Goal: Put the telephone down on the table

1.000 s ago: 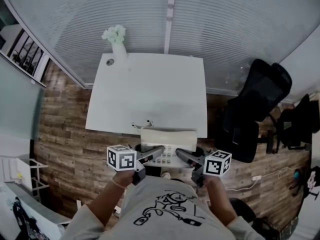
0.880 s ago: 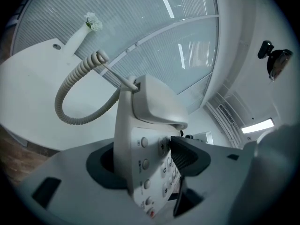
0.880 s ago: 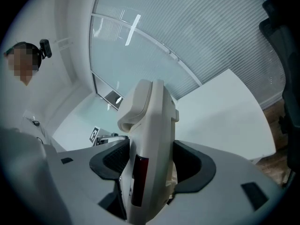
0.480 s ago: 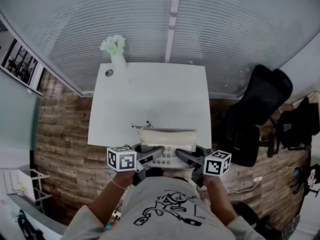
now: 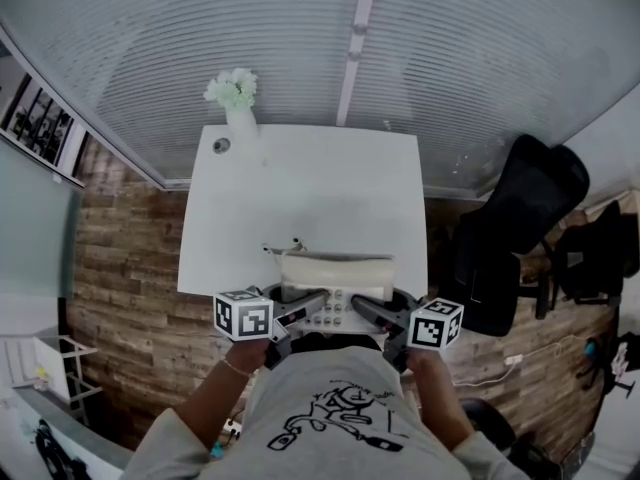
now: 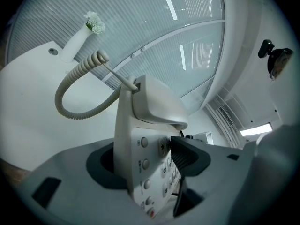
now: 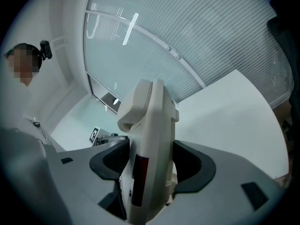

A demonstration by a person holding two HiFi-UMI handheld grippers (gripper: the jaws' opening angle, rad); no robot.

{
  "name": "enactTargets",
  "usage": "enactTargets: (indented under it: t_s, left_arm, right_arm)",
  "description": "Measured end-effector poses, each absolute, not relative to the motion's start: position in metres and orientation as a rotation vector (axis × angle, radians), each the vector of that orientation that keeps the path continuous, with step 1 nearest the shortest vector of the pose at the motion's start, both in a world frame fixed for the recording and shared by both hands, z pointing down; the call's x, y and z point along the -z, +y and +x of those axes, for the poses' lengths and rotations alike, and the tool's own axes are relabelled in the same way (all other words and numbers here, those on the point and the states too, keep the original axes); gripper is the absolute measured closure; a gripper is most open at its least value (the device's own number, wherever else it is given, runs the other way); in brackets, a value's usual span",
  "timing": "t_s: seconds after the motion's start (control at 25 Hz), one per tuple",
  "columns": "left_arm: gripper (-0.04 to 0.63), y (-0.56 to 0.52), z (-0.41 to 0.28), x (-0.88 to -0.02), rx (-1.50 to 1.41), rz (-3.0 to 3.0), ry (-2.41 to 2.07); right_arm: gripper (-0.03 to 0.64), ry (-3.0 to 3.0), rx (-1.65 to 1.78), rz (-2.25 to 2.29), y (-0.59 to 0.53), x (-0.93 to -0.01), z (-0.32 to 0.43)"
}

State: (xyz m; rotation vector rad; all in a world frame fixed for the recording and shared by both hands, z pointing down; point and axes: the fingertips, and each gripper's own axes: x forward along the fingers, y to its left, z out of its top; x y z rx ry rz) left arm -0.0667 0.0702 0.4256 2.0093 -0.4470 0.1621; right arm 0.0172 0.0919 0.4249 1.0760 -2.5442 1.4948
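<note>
A cream telephone (image 5: 335, 272), its handset on the cradle, hangs between both grippers over the near edge of the white table (image 5: 310, 188). My left gripper (image 5: 316, 304) is shut on its left side, and my right gripper (image 5: 360, 309) on its right side. In the left gripper view the telephone (image 6: 140, 139) stands edge-on in the left gripper (image 6: 150, 159), one pad on the keypad, and its coiled cord (image 6: 75, 90) loops out over the table. In the right gripper view the telephone (image 7: 150, 135) is clamped by both dark pads of the right gripper (image 7: 150, 165).
A white vase of flowers (image 5: 236, 100) stands at the table's far left corner beside a small round hole (image 5: 221, 145). A black office chair (image 5: 520, 218) is right of the table. Window blinds run behind it, and wood flooring shows on both sides.
Both grippers have carried the telephone forward, from just short of the table's near edge to over that edge. The grips look the same.
</note>
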Motion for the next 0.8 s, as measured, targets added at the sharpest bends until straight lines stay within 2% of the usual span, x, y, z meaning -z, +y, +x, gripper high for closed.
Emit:
enactTargets:
  t_s: [0.8]
  left_arm:
    - [0.316, 0.054, -0.061, -0.433, -0.155, 1.986, -0.477]
  right_arm:
    - [0.321, -2.537, -1.515, 1.039, 0.075, -0.43, 0.024]
